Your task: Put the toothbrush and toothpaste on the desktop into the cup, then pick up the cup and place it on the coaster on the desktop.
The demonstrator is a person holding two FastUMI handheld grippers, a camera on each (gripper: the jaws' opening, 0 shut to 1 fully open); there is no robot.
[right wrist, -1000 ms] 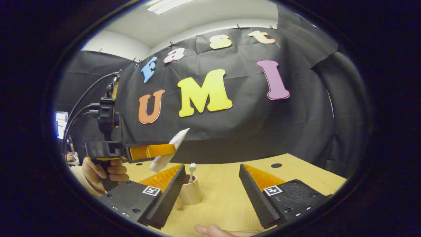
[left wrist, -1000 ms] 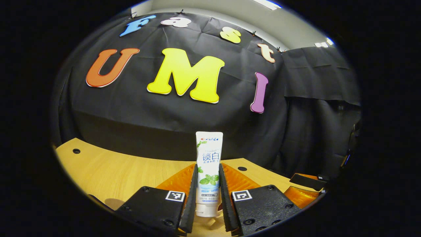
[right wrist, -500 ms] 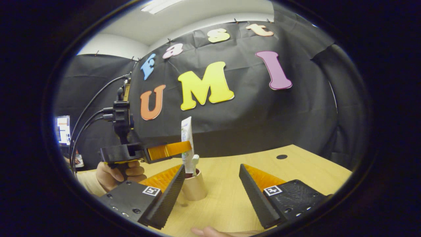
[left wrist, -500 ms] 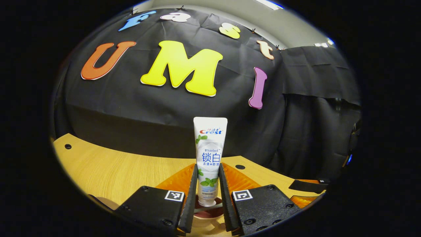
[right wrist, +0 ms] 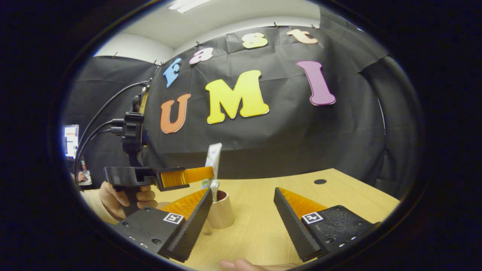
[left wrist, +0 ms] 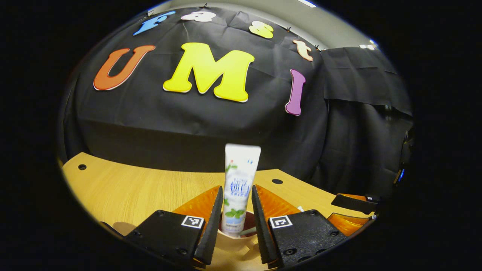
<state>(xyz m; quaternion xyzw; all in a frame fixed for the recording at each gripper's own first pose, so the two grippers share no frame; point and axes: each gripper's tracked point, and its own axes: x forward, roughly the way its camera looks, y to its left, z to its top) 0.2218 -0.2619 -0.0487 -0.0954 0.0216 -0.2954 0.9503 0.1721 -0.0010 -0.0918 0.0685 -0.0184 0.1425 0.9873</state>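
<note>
Toothpaste: white plastic tube of toothpaste [left wrist: 239, 184] with green leaf print and blue lettering, standing upright, its lower end inside the cup and its flat crimped end uppermost. In the left gripper view it appears slightly blurred. In the right gripper view the same tube [right wrist: 213, 160] rises behind the far gripper's fingers.

Cup: beige cylindrical cup [right wrist: 221, 211] with a dark reddish interior, upright on the surface, left of centre. In the left gripper view its rim [left wrist: 241, 236] shows just below the tube, between the fingers.

Toothbrush: white toothbrush [right wrist: 214, 187], head up, standing in the cup just beside the tube.

Surface: light wood-grain surface [left wrist: 128, 192] with small round dark holes.

Left gripper [left wrist: 234, 203]: fingers a little apart, one on each side of the tube; a narrow gap shows on either side, so they flank the tube and do not clamp it. In the right gripper view this gripper [right wrist: 196, 175] is level above the cup, held by a hand [right wrist: 122, 195] on its handle, with black cables running up from its top.

Right gripper [right wrist: 243, 205]: fingers wide apart, holding nothing, low over the surface; the cup stands just beside its left finger. A fingertip of the person [right wrist: 241, 264] shows at the bottom edge.
</note>
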